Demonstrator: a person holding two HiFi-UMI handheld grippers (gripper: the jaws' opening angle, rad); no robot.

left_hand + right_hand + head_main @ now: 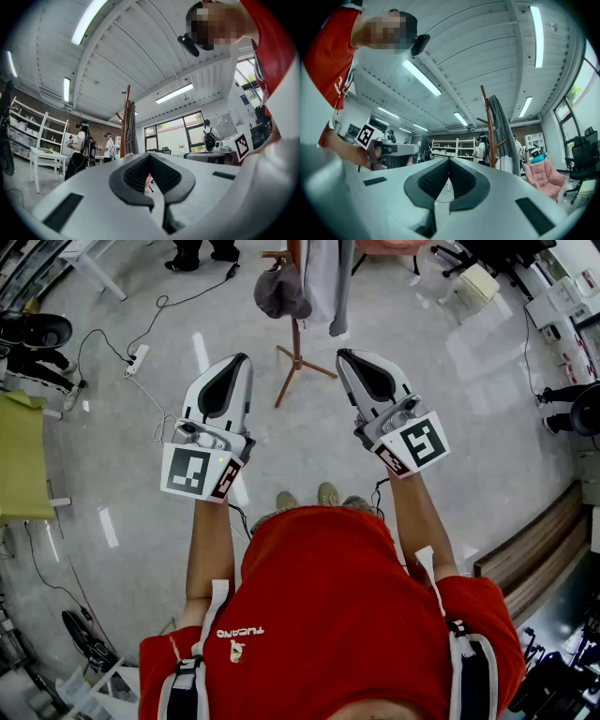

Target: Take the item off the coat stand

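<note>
Now my left gripper (238, 362) and right gripper (345, 354) are both pressed together on nothing, short of the coat stand (296, 348) — its grey garment (326, 287) hangs beside a cap (278, 292). I should spread first, then lift it up and clear.

Bright, even indoor light across all my views.
Ceiling tube lights (88, 19) and windows (174, 137) feed it. The glossy floor (487, 427) throws white glare streaks and shadows are faint. Fisheye bends every edge into dark corners, and the left gripper (150, 155) shell blurs close to the lens.
</note>
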